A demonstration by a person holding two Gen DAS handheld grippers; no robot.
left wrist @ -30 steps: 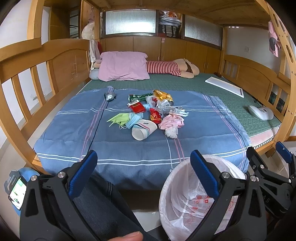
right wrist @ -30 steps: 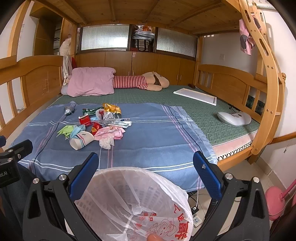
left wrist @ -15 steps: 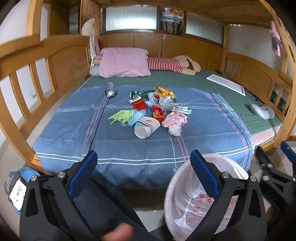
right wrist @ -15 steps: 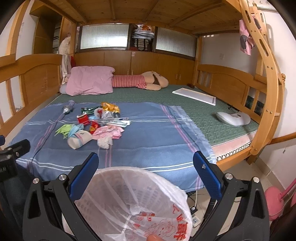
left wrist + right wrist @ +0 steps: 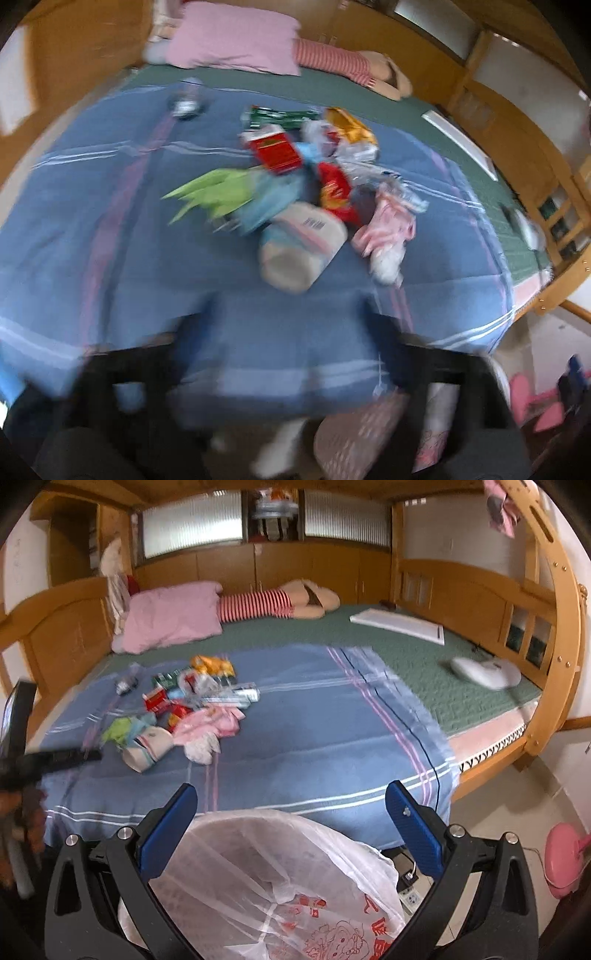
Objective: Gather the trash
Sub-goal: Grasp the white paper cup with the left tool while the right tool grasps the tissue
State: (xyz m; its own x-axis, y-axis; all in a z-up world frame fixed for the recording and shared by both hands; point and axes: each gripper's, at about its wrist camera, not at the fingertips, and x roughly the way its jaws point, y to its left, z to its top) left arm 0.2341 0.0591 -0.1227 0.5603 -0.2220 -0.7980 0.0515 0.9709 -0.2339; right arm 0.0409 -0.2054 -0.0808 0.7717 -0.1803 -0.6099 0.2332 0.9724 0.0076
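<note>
A pile of trash lies on the blue blanket [image 5: 110, 240]: a paper cup [image 5: 299, 251] on its side, a green wrapper [image 5: 214, 192], a red box [image 5: 275, 149], a pink wrapper [image 5: 388, 229] and several more pieces. The pile also shows in the right wrist view, with the cup [image 5: 147, 747] at its near edge. My left gripper [image 5: 291, 332] is open and empty, blurred, above the blanket just short of the cup. My right gripper [image 5: 291, 827] is open and empty over the white bag-lined bin [image 5: 280, 882] by the bed's foot.
A pink pillow [image 5: 173, 616] and a striped doll [image 5: 273, 602] lie at the bed's head. A white board [image 5: 399, 624] and a white device [image 5: 484, 672] lie on the green mat at the right. Wooden rails [image 5: 554, 627] frame the bed. A pink object [image 5: 561, 860] sits on the floor.
My left gripper has swung fast forward and down over the blanket toward the trash pile, blurring its view. The right gripper has stayed over the bin, tilting slightly.
</note>
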